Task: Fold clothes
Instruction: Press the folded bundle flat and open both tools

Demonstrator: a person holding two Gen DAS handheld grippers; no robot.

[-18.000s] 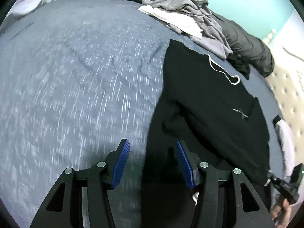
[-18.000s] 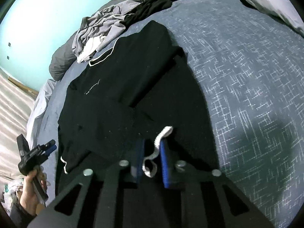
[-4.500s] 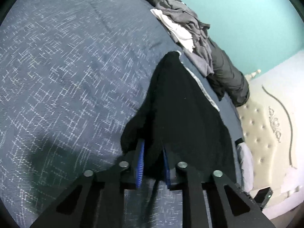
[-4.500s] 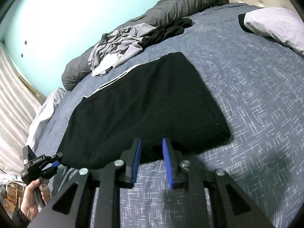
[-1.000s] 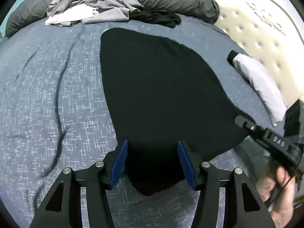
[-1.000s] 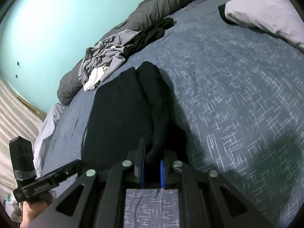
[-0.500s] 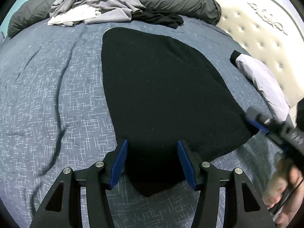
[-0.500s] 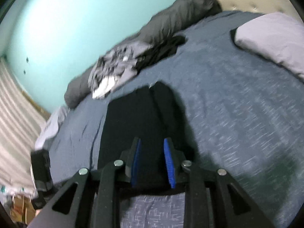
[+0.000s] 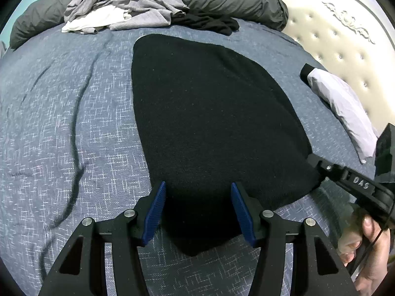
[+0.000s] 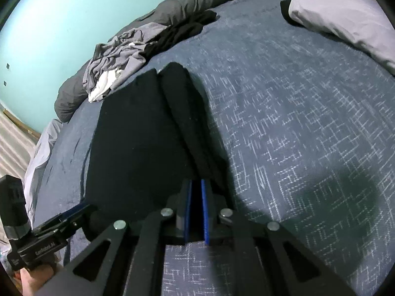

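black garment (image 9: pixel 212 113) lies folded flat, frame centre, on bed (image 9: pixel 74 113); soft, thick, limp, best gripped at edge. left claw (image 9: pixel 196 212) wide; right claw (image 10: pixel 196 209) pinched on near edge.

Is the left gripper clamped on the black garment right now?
No, the left gripper is wide open, its blue pads spread apart above the near edge of the folded black garment.
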